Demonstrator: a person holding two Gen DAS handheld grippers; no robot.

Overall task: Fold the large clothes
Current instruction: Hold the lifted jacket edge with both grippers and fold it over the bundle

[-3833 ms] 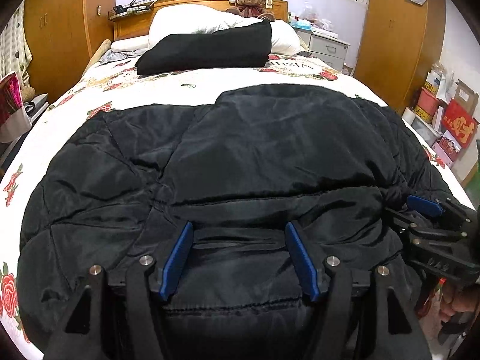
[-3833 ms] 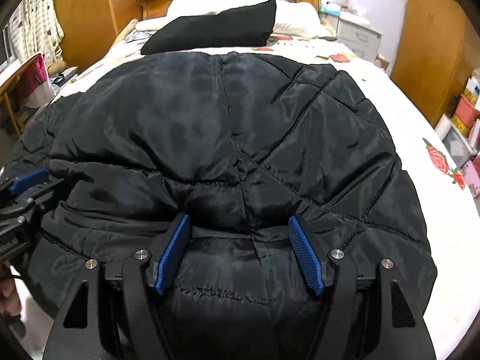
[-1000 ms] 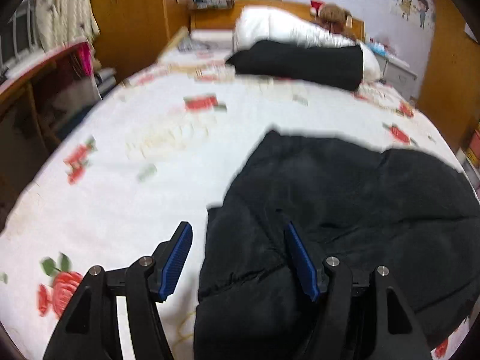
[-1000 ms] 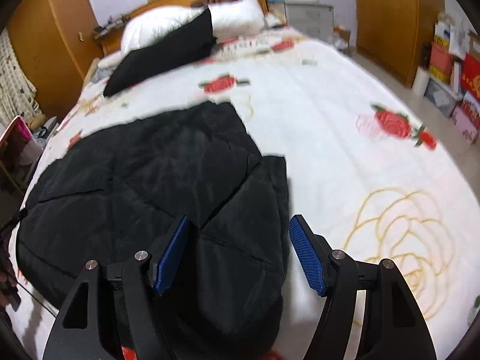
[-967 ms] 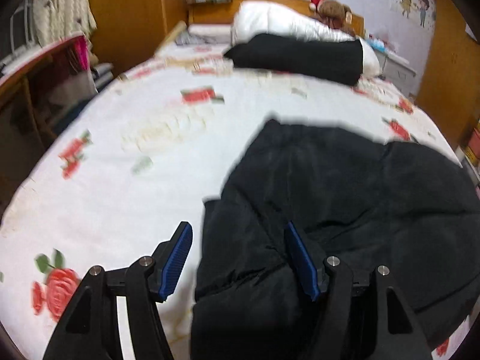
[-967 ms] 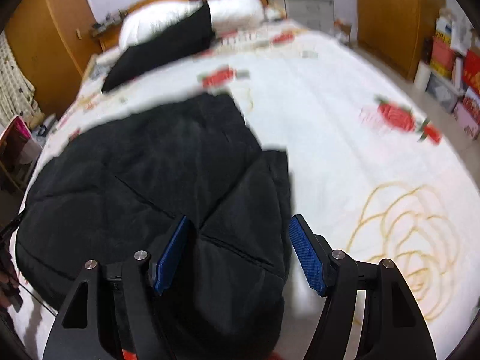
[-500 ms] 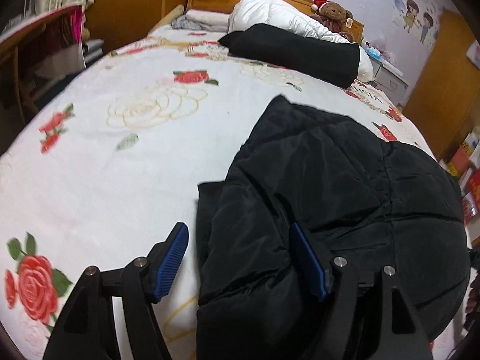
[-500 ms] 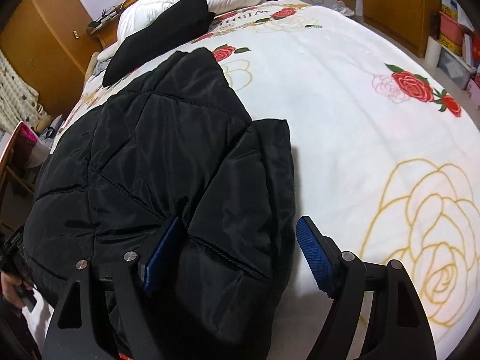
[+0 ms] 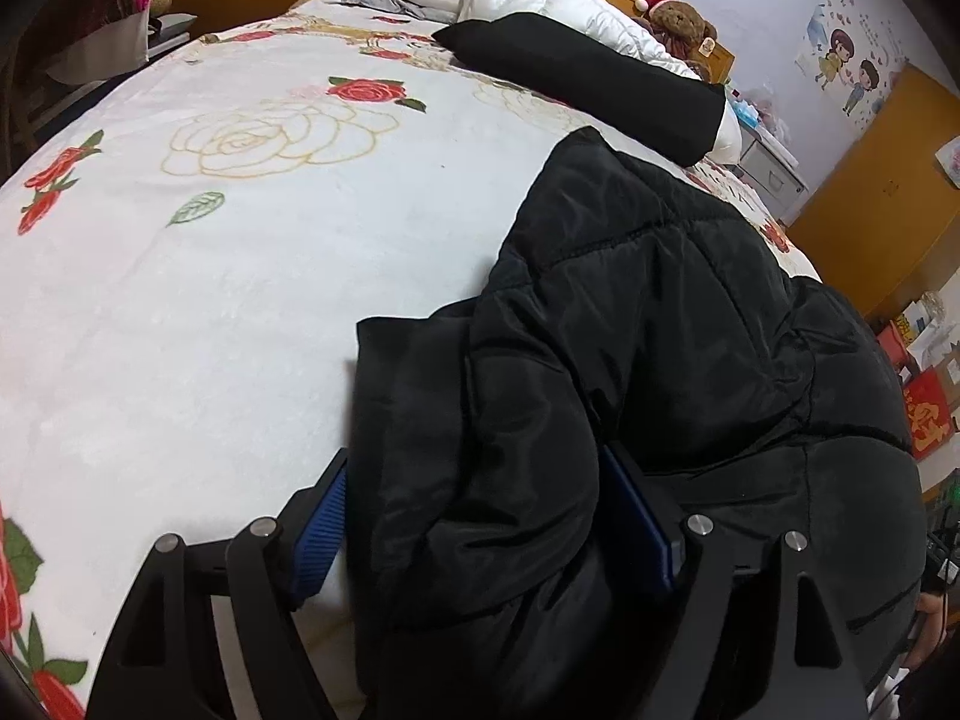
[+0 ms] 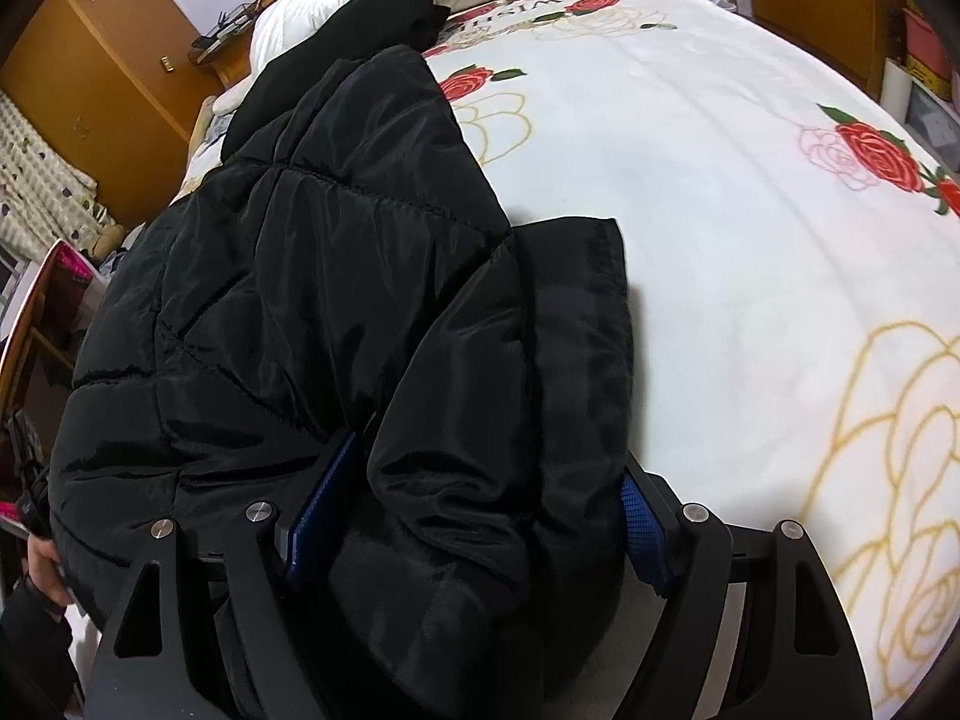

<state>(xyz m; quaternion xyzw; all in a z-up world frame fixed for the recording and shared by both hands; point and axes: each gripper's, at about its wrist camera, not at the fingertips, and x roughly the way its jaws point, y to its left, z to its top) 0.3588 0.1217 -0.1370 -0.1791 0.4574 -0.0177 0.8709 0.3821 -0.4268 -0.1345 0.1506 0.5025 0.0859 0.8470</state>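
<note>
A large black quilted puffer jacket (image 9: 690,324) lies spread on the bed; it also shows in the right wrist view (image 10: 312,276). My left gripper (image 9: 480,540) is open, low over the jacket's left side, with its folded-in left sleeve (image 9: 456,420) lying between the blue pads. My right gripper (image 10: 474,528) is open, low over the right side, with the right sleeve (image 10: 540,372) lying between its pads. Neither pair of pads presses the fabric.
The bed (image 9: 210,276) has a white cover with red roses, seen also in the right wrist view (image 10: 750,240). A black pillow (image 9: 576,84), white pillows and a teddy bear (image 9: 678,18) sit at the headboard. Wooden wardrobes (image 10: 108,60) stand at the sides.
Both grippers have moved apart from the jacket's hem to its two sides, then dropped lower and closer over the sleeves. Both stay open.
</note>
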